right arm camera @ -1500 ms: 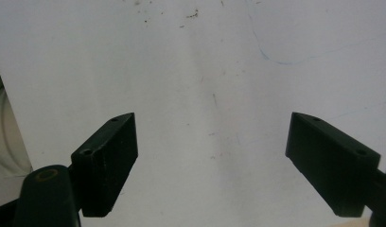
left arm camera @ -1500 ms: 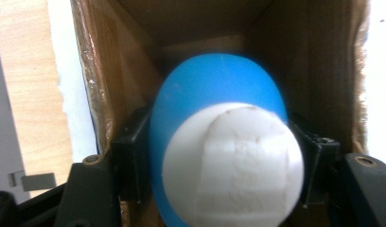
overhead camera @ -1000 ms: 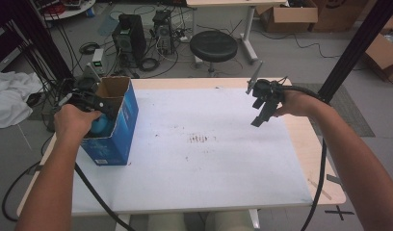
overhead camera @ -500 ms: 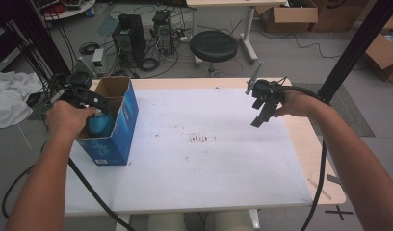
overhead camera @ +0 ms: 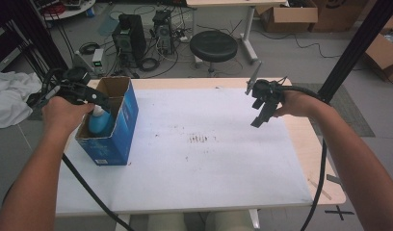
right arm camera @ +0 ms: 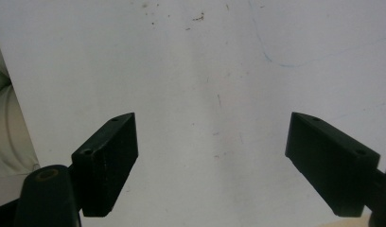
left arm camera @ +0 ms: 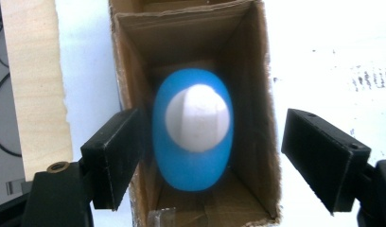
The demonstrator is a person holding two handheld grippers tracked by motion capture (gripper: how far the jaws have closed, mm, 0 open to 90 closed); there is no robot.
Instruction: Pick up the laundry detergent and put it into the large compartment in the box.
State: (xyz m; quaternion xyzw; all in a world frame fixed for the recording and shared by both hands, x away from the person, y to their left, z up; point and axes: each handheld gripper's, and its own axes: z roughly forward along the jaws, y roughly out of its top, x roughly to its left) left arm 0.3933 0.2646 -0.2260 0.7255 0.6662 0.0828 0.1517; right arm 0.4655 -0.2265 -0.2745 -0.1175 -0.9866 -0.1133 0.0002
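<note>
Setting: a white table top [overhead camera: 199, 159] in a workshop, with computer towers and a black stool [overhead camera: 213, 46] on the floor behind.
Step in hand: by my reading, the release after setting the blue bottle [left arm camera: 193, 137] into the cardboard box [overhead camera: 118, 139].
Left gripper [left arm camera: 214, 156]: above the box mouth; its jaws have just been opening and now stand wide, clear of the bottle's sides.
Right gripper [right arm camera: 212, 161]: jaws spread, nothing between them, hovering over bare table top.
Box contents: the bottle, upright, white cap up.
Box place: left end of the table.
Next move: probably lifting the left gripper straight up without catching the box wall.
</note>
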